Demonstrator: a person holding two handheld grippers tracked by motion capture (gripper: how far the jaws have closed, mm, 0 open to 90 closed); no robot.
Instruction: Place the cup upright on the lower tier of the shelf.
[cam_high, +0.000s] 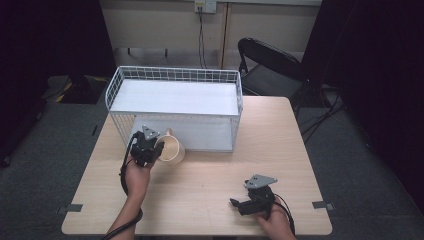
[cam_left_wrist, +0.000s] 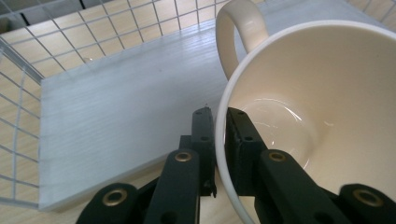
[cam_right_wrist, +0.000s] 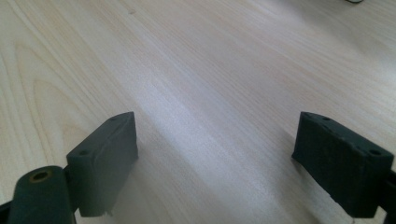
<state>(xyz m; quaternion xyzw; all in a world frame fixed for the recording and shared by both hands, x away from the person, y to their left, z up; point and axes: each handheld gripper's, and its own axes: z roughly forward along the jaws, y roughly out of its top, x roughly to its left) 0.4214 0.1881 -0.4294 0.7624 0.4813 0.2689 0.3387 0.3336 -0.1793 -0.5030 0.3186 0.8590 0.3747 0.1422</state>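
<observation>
Black jaws of the right gripper (cam_high: 242, 205) are standing wide apart near the front edge of the table (cam_high: 210, 195), holding nothing; in the right gripper view bare pale wood is lying between them and stretching ahead. That gripper is sitting low over the front right part of the tabletop, with open surface all around it. Farther in and to the left, the left gripper (cam_high: 154, 148) is pinching the rim of a cream cup (cam_high: 170, 149): in the left gripper view its jaws are closed on the cup (cam_left_wrist: 322, 107) wall, one jaw inside and one outside, with the cup tipped so its mouth is facing the camera and its handle (cam_left_wrist: 240, 32) is pointing up and away. The cup is being held just in front of the lower level of a white wire basket shelf (cam_high: 175, 75), near that opening's left end. Beyond the cup in the left gripper view, the shelf's pale grey lower board (cam_left_wrist: 116, 121) is lying bare, with wire grid along its left side and back. The shelf is occupying the far middle of the table, leaving a strip of open wood to its right. Behind the table, a dark folding chair (cam_high: 270, 65) is standing on the floor.
</observation>
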